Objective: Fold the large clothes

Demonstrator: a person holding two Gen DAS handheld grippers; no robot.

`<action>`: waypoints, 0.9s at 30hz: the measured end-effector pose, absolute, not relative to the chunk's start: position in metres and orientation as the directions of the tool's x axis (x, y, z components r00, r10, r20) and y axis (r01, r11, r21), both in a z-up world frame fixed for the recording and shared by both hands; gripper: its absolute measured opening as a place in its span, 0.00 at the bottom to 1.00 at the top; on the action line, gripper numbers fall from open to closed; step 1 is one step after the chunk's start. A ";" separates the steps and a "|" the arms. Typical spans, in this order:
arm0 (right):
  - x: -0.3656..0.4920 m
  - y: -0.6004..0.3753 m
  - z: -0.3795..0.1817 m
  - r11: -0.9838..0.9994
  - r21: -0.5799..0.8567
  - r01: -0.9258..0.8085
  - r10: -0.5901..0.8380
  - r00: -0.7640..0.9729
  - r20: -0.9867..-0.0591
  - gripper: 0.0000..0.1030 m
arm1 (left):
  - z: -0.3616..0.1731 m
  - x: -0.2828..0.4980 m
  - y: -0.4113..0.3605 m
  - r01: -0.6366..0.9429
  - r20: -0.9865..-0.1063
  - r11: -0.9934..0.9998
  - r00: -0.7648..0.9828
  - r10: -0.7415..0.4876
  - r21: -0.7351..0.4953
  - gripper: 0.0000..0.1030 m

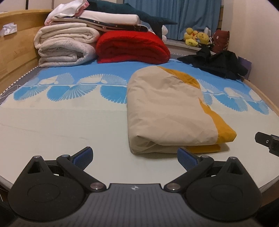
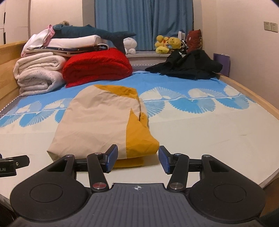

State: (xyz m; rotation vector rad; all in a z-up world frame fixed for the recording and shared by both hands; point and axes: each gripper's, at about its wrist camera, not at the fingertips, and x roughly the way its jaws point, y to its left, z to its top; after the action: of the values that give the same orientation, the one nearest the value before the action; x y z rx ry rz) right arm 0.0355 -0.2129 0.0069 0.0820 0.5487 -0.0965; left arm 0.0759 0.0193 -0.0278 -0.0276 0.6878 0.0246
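Both tools hang low over the near edge of the bed, and neither has hold of anything. The left gripper has its blue-padded fingers spread very wide, with only bare sheet between them. The folded garment, cream with a mustard-yellow part along its right side, lies just ahead of it and off toward its right finger, whose pad sits close to the bundle's near edge without touching, as far as I can tell.

The right gripper is open too, though less widely. The same garment sits directly in front of it and a little to its left; the yellow near corner falls in line with the gap between the pads, with the left pad overlapping the fabric's edge in that view (whether it actually rests on the cloth I cannot tell).

Farther ahead of both tools, at the head of the bed, there is a red blanket beside a stack of white quilts, with a dark plush shark lying on top of the pile. Ahead and to the right lies a crumpled black garment, and beyond it yellow plush toys sit on a ledge beneath the blue curtain.
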 end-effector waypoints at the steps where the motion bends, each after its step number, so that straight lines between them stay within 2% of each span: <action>1: 0.036 -0.213 0.007 0.992 0.053 0.111 -0.067 0.848 -0.526 0.52 | -0.029 0.076 0.018 -0.034 -0.637 0.999 0.771 0.014 -0.019 1.00; 27: 0.037 -0.206 0.004 0.997 0.059 0.058 -0.017 0.846 -0.534 0.55 | -0.034 0.077 0.012 -0.010 -0.637 1.000 0.771 -0.003 -0.017 1.00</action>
State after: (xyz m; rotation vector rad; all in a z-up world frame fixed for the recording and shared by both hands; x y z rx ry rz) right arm 0.0366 -0.2062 0.0038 0.0738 0.5620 -0.0395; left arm 0.0771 0.0116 -0.0336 -0.0200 0.6912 0.0036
